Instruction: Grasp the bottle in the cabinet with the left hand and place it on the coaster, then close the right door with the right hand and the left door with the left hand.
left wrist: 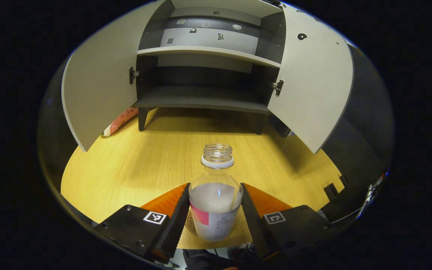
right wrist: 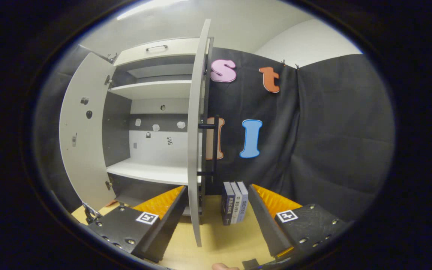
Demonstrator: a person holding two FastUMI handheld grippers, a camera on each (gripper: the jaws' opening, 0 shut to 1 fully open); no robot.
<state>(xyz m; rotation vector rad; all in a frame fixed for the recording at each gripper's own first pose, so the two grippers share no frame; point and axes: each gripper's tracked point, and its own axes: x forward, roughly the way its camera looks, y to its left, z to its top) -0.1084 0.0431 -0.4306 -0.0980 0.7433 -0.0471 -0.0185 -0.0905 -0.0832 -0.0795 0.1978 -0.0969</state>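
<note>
Bottle (left wrist: 216,195) clear, uncapped, partly filled with white liquid.

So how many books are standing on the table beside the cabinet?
3. Three upright books stand side by side on the yellow wooden table, just right of the open grey cabinet door's edge, against the black cloth wall. More could be hidden behind that door.
</note>
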